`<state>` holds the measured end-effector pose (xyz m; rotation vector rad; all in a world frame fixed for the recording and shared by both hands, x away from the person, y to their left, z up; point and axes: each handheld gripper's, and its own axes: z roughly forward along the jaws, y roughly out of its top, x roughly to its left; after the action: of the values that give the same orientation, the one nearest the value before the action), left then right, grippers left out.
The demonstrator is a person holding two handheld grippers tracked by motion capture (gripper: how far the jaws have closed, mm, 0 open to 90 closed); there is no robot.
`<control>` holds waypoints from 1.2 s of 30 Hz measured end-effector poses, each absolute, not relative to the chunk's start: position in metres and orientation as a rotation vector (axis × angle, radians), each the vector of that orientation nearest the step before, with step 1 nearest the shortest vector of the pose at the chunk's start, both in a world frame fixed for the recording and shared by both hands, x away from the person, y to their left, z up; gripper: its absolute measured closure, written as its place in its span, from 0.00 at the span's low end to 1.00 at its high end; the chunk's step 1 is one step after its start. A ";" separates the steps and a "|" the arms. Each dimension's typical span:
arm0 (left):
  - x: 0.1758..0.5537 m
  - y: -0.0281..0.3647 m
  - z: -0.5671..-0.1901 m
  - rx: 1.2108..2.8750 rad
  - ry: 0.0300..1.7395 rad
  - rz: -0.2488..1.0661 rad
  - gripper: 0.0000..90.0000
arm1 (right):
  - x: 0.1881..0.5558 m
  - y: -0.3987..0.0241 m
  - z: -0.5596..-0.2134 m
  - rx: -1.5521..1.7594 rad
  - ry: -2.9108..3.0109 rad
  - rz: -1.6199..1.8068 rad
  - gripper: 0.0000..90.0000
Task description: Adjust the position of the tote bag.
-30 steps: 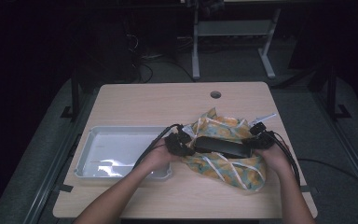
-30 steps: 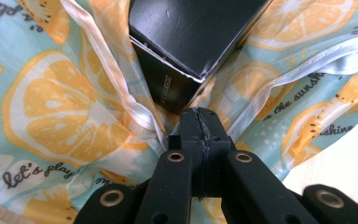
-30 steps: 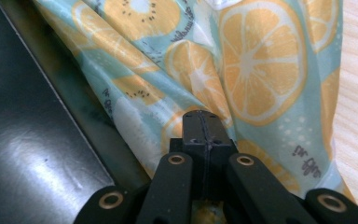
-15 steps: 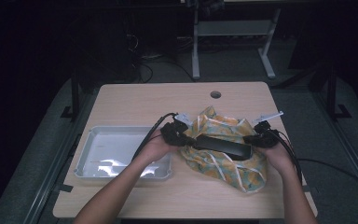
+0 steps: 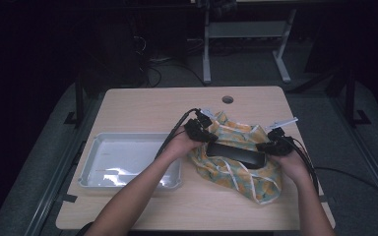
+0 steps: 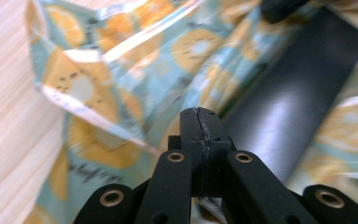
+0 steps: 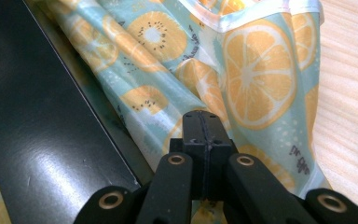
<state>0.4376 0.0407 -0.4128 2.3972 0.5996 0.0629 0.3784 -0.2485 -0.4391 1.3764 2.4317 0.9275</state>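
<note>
A cloth bag (image 5: 256, 179) printed with orange and kiwi slices lies on the right half of the wooden table (image 5: 152, 105). A flat black box (image 5: 236, 155) sits in its mouth. My left gripper (image 5: 208, 135) is at the bag's left rim and my right gripper (image 5: 263, 146) at its right rim, holding the mouth spread. In the left gripper view the shut jaws (image 6: 199, 113) pinch the white-hemmed cloth (image 6: 121, 70) beside the black box (image 6: 289, 98). The right gripper view shows shut jaws (image 7: 203, 114) on the cloth (image 7: 251, 70), with the box (image 7: 28, 116) to their left.
A shallow grey tray (image 5: 128, 135) stands on the table's left half, close to the left forearm. A round cable hole (image 5: 228, 99) is near the far edge. Cables trail from both grippers. Desk legs and dark floor lie beyond the table.
My left gripper has risen and moved away from me with the bag's rim, pulling the mouth wider. More of the black box shows. The right gripper has hardly moved.
</note>
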 end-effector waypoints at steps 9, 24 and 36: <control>0.448 0.050 -0.427 2.424 0.681 0.087 1.00 | 0.378 -0.247 -0.438 1.365 2.434 0.927 1.00; 0.420 0.091 -0.393 2.277 0.569 0.080 0.74 | 0.360 -0.258 -0.404 1.282 2.436 1.074 0.75; 0.380 0.155 -0.384 2.218 0.582 0.068 0.59 | 0.356 -0.254 -0.392 1.136 2.467 1.093 0.56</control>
<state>0.3799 0.1552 -0.3837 2.2181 0.5816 0.0679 0.3556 -0.2543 -0.3921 1.1361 2.4670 1.0928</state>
